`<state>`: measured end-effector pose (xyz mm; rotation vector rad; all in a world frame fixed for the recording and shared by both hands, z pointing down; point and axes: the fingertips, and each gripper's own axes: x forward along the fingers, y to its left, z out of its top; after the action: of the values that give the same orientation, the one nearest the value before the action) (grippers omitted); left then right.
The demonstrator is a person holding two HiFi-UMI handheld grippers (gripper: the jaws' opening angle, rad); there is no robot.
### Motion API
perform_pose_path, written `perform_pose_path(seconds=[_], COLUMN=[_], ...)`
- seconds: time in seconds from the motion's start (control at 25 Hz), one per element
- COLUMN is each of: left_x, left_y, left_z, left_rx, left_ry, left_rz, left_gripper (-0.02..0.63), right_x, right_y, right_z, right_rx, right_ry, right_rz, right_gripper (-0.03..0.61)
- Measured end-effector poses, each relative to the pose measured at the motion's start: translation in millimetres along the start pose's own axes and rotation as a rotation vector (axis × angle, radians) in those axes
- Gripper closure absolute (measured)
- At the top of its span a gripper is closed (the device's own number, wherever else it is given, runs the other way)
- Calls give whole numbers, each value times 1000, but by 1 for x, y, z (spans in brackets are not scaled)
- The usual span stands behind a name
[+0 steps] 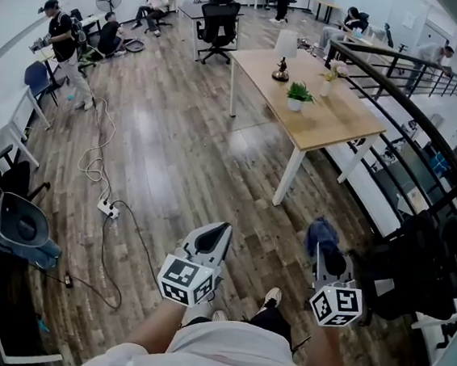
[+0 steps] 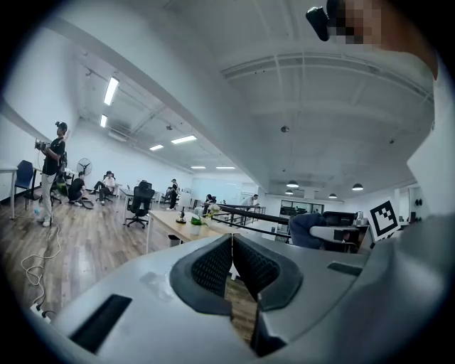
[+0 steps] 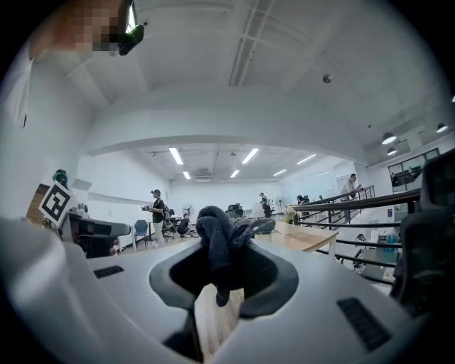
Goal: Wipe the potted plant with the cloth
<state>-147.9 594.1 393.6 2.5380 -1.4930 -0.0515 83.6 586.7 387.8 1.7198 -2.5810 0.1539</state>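
Observation:
A small potted plant (image 1: 298, 95) with green leaves in a white pot stands on a long wooden table (image 1: 332, 120) several steps ahead; in the left gripper view the potted plant (image 2: 195, 225) is tiny and far off. My right gripper (image 1: 320, 243) is shut on a dark blue-grey cloth (image 1: 323, 236), which bunches above the jaws as the cloth (image 3: 222, 239) in the right gripper view. My left gripper (image 1: 216, 235) is shut with nothing in it; in the left gripper view its pads (image 2: 213, 266) meet. Both grippers are held level over the wooden floor, well short of the table.
A lamp (image 1: 284, 56) and a flower vase (image 1: 330, 77) share the table. A black railing (image 1: 428, 134) runs along the right. A power strip with cables (image 1: 108, 208) lies on the floor at the left. Office chairs (image 1: 219, 24) and several people are at the back.

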Motion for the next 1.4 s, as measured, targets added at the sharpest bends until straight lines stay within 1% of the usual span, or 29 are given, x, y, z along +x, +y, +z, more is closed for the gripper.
perform_pose_path(seconds=[0.2,0.36,0.64,0.8,0.96,1.12,1.28,1.4], left_x=[18,53,148,208,267,319,357,380], left_y=[6,8,7,5,-3,-9,-6,6], left_z=[-5,-8,9,22,33,35,33,33], left_rx=[-19,-25,0,12,5,3,-12,-11], left_ry=[20,30,52,51,53,58,75,85], left_rz=[-3,-6,-15,-14,-12,-3,18,32], left_gripper=[597,597,597,598,597,597,597,597], right_x=[14,38,102,140,173,206,239,267], right_y=[-11,-34,-102,-148,-195,-238,-270,-278], right_z=[-7,-14,-1,8,16,20,24,24], right_rx=[13,28,71,85,96,104,111,116], right_ry=[30,54,53,49,64,77,89,97], right_rz=[3,16,26,36,59,83,106,138], right_gripper=[434,434,434,434,434,434,434,434])
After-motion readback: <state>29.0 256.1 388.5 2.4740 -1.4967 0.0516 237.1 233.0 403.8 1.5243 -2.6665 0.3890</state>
